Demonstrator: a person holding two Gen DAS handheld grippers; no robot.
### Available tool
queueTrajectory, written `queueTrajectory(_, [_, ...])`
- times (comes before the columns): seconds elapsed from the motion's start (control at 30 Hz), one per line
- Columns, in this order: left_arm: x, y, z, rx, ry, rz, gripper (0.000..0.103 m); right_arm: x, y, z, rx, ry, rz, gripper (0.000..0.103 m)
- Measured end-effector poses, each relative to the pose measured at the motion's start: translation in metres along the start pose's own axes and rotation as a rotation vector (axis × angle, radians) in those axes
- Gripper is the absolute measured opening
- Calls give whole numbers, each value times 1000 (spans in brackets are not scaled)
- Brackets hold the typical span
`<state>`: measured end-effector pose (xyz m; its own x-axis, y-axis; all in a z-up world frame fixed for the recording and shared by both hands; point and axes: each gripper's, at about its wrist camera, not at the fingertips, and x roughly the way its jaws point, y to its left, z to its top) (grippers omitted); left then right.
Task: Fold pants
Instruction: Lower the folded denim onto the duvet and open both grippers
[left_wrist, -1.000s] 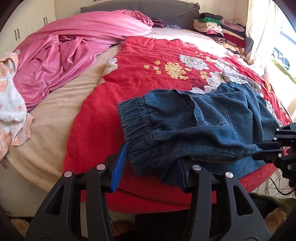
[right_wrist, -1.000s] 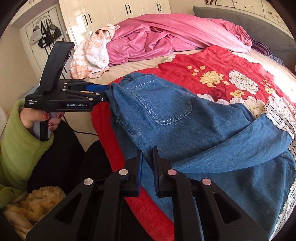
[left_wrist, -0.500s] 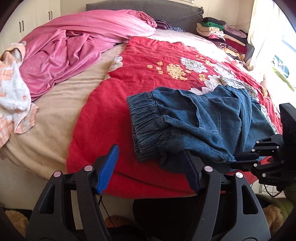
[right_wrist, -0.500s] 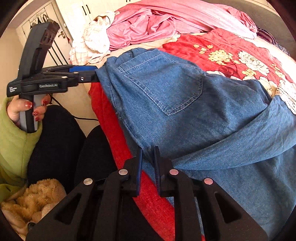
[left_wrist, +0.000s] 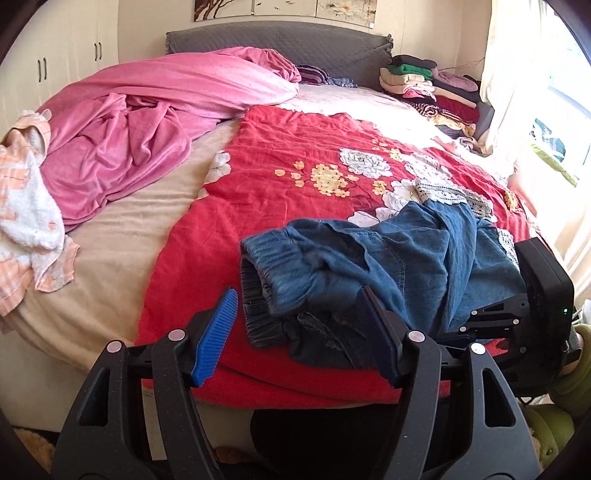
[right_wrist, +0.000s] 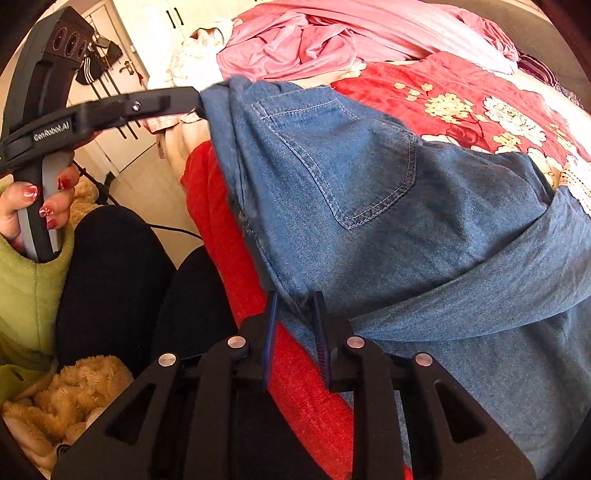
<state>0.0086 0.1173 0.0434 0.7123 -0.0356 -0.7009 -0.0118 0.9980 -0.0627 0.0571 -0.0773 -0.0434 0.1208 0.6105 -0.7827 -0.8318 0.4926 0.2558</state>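
Note:
Blue denim pants (left_wrist: 388, 266) with lace cuffs lie bunched on the red flowered blanket (left_wrist: 295, 166) near the bed's front edge; the back pocket shows in the right wrist view (right_wrist: 351, 166). My left gripper (left_wrist: 295, 332) is open, its blue pads on either side of the elastic waistband, which lies loose between them. My right gripper (right_wrist: 295, 325) is shut on a fold of the pants' edge. The left gripper also shows in the right wrist view (right_wrist: 177, 103) at the waistband.
A pink duvet (left_wrist: 147, 122) and an orange-white towel (left_wrist: 26, 206) lie on the bed's left side. Stacked folded clothes (left_wrist: 428, 85) sit at the far right by the headboard. A curtain and window are at right. My legs and a plush toy (right_wrist: 66, 391) are below the bed edge.
My left gripper has opened wide and let go of the waistband, which has dropped and crumpled on the blanket. The right gripper stays shut on the denim and has pulled it nearer.

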Motion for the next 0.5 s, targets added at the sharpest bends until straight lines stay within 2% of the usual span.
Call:
queueTrajectory(0.1, [-6,11,2,-24,-10,31,61,1,4,-1,-4,4,3,21])
queueTrajectory(0.13, [-5,14,3,-40,-9,31,61,1,5,-1,-8,2,7,25])
queueTrajectory(0.2, [-3,14,8,-56,-9,16,61,-3,8,0,-17,-5,19,26])
queueTrajectory(0.27, [5,4,14,-41,-2,-17,61,-8,10,2,-21,-19,22,28])
queueTrajectory(0.37, [18,-18,20,32,3,-40,61,-21,8,4,10,-63,45,32])
queueTrajectory(0.43, [33,-25,15,55,47,-29,61,-31,5,5,22,-98,15,38])
queueTrajectory(0.5, [51,-25,5,58,101,-18,60,-38,2,6,29,-127,-25,39])
